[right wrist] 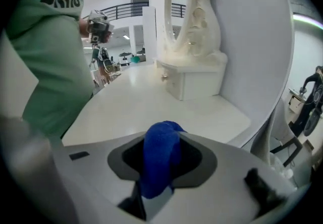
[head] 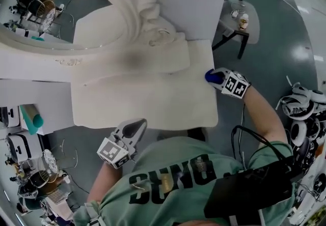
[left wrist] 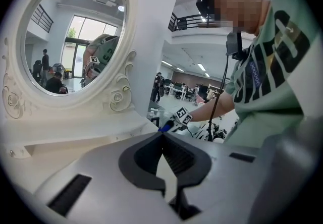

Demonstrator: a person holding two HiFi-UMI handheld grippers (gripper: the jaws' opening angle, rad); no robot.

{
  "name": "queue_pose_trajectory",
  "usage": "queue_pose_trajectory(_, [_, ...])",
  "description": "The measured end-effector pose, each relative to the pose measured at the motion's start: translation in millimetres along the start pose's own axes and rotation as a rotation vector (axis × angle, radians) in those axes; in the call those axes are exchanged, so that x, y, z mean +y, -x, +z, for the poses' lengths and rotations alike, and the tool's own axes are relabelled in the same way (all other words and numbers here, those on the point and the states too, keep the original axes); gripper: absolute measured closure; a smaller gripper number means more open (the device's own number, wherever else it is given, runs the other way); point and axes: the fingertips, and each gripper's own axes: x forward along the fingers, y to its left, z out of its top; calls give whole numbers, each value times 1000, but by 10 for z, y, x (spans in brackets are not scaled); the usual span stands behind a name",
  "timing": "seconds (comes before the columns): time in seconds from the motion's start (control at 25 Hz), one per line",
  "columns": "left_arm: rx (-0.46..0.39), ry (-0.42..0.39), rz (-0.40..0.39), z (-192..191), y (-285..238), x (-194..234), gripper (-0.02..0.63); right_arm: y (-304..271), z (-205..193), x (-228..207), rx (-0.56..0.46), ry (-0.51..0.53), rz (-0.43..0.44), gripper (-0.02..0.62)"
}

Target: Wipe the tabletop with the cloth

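Cloth (right wrist: 160, 157): blue, bunched, clamped between the 2 jaws of right gripper (head: 219, 79). Wad bulges past jaw tips, likely so fabric rather than plastic meets surface. Position: right edge of white counter (head: 142, 103), near mirror base; judged a sensible start for sweep leftward. Contact with surface: cannot tell. Left gripper (head: 134, 128) at counter's front edge by person's torso, jaws pressed together on nothing, clear of wiping path. Oval mirror (head: 61, 11) and drawer box (right wrist: 194, 84) block back; open front area is what needs wiping.
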Motion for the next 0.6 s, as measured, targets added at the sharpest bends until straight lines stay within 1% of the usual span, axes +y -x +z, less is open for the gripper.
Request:
queue_pose_trajectory(0.12, [-17, -23, -48, -96, 193, -69, 597, 93, -104, 799, -10, -23, 43, 469])
queue_pose_trajectory(0.2, [-28, -37, -77, -195, 391, -103, 597, 142, -179, 1300, 3, -53, 50, 469])
queue_pose_trajectory(0.28, [-47, -59, -106, -326, 658, -136, 597, 195, -270, 1730, 29, -99, 28, 469])
queue_pose_trajectory(0.36, [-69, -83, -125, -502, 1013, -150, 597, 226, -350, 2070, 64, -147, -19, 469])
queue_pose_trajectory(0.44, [-87, -106, -127, -711, 1467, -125, 597, 171, -422, 2407, 127, -179, -48, 469])
queue_pose_trajectory(0.52, [-109, -118, -107, -898, 1966, -34, 597, 20, -522, 2781, 246, -173, -18, 469])
queue_pose_trajectory(0.56, [-125, -121, -88, -958, 2215, 27, 597, -60, -528, 2960, 305, -158, 7, 469])
queue_pose_trajectory(0.6, [-144, -122, -68, -992, 2460, 74, 597, -120, -462, 3127, 341, -153, 23, 469])
